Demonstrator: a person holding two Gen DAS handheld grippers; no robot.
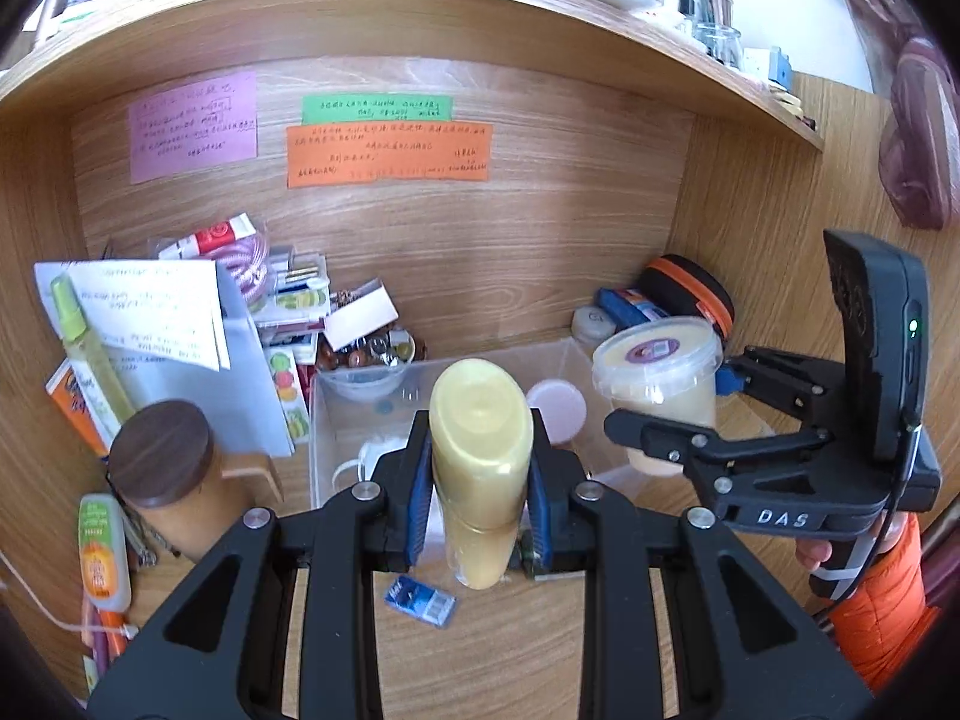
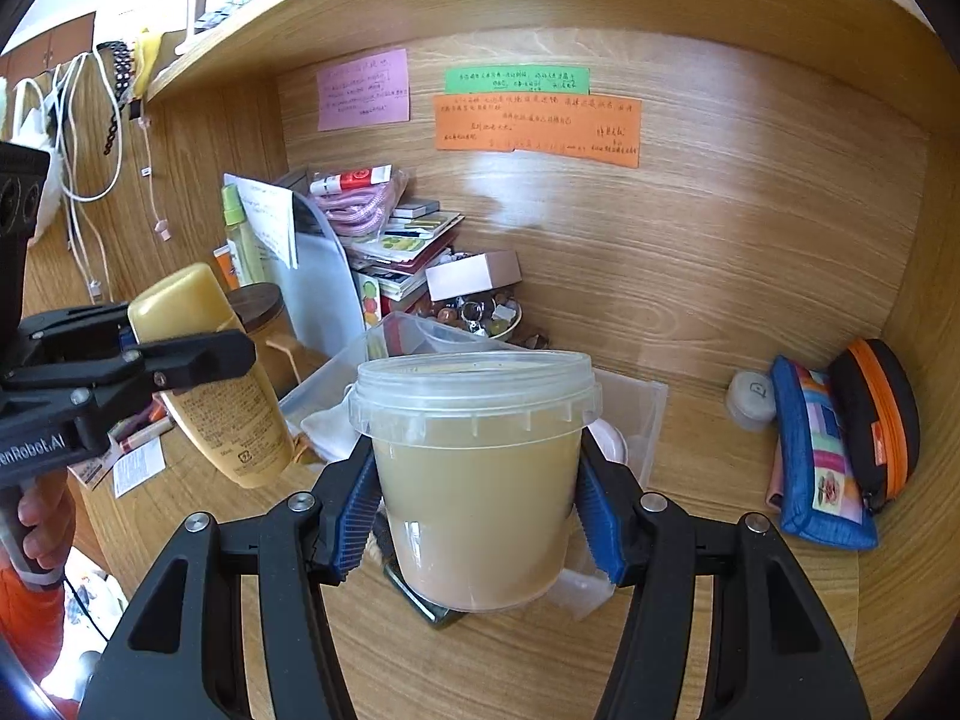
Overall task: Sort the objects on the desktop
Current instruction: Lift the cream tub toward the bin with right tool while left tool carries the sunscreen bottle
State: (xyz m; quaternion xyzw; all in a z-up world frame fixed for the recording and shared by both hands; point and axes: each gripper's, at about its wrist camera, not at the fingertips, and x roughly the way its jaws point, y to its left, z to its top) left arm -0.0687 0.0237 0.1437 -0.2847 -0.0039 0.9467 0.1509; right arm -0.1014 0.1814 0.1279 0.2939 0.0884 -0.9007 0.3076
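My left gripper (image 1: 480,504) is shut on a yellow squeeze bottle (image 1: 480,450), held upright above the desk in front of a clear plastic bin (image 1: 336,414). The bottle also shows in the right wrist view (image 2: 210,378), with the left gripper (image 2: 180,354) around it. My right gripper (image 2: 480,516) is shut on a clear lidded tub (image 2: 477,468) of beige paste, held above the desk near the bin (image 2: 636,402). In the left wrist view the tub (image 1: 660,378) and right gripper (image 1: 678,420) hang at the bin's right side.
A wooden-lidded jar (image 1: 162,456), papers and a spray bottle (image 1: 90,354) crowd the left. A blue packet (image 1: 420,600) lies on the desk. A blue pouch (image 2: 816,456), orange-zipped case (image 2: 876,420) and small round jar (image 2: 750,402) sit at the right corner. A bowl of trinkets (image 2: 480,318) is behind the bin.
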